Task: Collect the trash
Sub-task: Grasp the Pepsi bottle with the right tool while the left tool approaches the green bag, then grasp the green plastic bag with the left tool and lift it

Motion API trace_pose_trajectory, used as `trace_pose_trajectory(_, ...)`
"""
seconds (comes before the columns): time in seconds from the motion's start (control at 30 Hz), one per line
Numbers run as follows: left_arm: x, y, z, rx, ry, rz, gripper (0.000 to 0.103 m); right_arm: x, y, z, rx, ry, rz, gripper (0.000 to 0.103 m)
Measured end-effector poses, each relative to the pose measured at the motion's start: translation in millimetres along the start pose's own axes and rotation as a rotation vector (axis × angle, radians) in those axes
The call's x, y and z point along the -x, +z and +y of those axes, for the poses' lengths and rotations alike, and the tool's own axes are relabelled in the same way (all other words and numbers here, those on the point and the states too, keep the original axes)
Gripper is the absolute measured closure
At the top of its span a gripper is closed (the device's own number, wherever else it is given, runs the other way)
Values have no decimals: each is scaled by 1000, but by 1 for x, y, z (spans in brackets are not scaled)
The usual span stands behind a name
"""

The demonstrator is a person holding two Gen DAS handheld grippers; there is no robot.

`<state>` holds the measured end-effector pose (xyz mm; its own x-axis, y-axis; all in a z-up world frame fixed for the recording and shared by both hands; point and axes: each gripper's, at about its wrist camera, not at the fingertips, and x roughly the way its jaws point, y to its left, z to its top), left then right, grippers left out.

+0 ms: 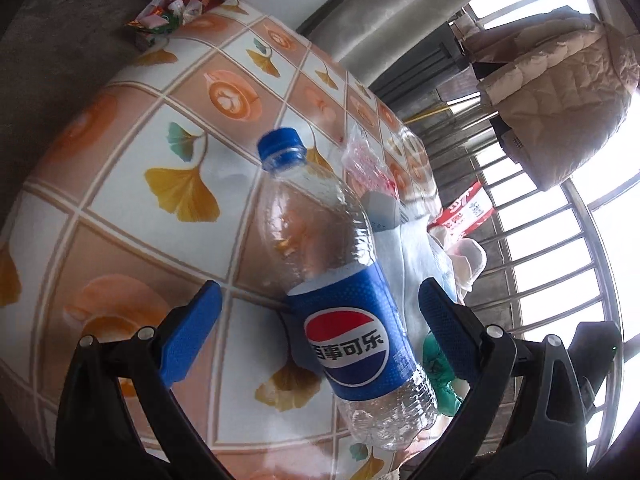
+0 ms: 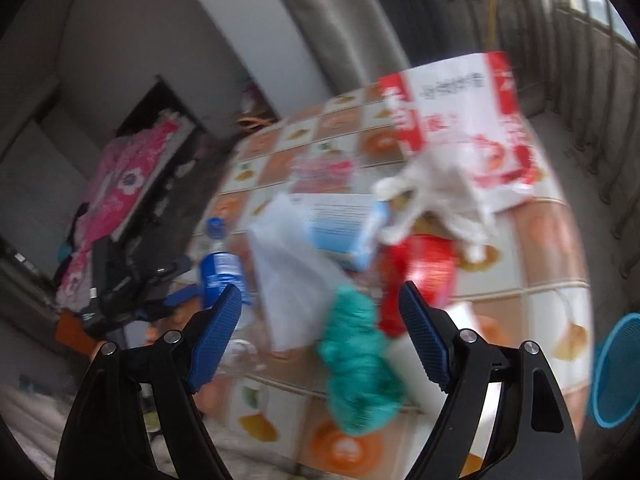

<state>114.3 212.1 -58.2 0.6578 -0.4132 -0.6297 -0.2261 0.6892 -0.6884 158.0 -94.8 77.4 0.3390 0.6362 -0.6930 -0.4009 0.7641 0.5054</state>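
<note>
— Bottle first: where is it, pointing which way?
— Lying on the table, cap away from the camera, between the left gripper's spread fingers, unclamped.
— Right gripper?
— Apart too, over the green bag.

**Open jaws over a heap of rubbish**

The right gripper hangs with its blue pads wide apart above the tiled tablecloth. Between them, lower down, lies a crumpled green bag, untouched. Beyond sit a white plastic bag, a red wrapper, a blue-and-white box and a Pepsi bottle. A blue basket shows at the right edge. Everything is blurred.
</note>
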Motion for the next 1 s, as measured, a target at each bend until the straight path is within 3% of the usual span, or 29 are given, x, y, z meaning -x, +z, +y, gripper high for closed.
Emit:
trace_pose_trajectory(0.1,17,3,8,9,25,-55,9,-52,12,43,97,62,121,24)
trace_pose_trajectory(0.2,30,5,14,8,50,-98,9,-98,20,68,180,33,215,28)
trace_pose_trajectory(0.37,40,4,25,-9,63,-115,9,-145,25,75,237,-75,322,34)
trace_pose_trajectory(0.5,39,4,29,-24,66,-115,15,-162,20,80,260,-88,366,35)
trace_pose_trajectory(0.53,39,4,30,-25,65,-113,19,-168,18,79,255,-87,378,40)
trace_pose_trajectory(0.77,50,1,28,-44,38,-125,31,-145,13,69,153,-3,307,46)
trace_pose_trajectory(1.0,51,-13,-5,-140,-61,-98,35,-42,-4,30,21,-5,116,46)
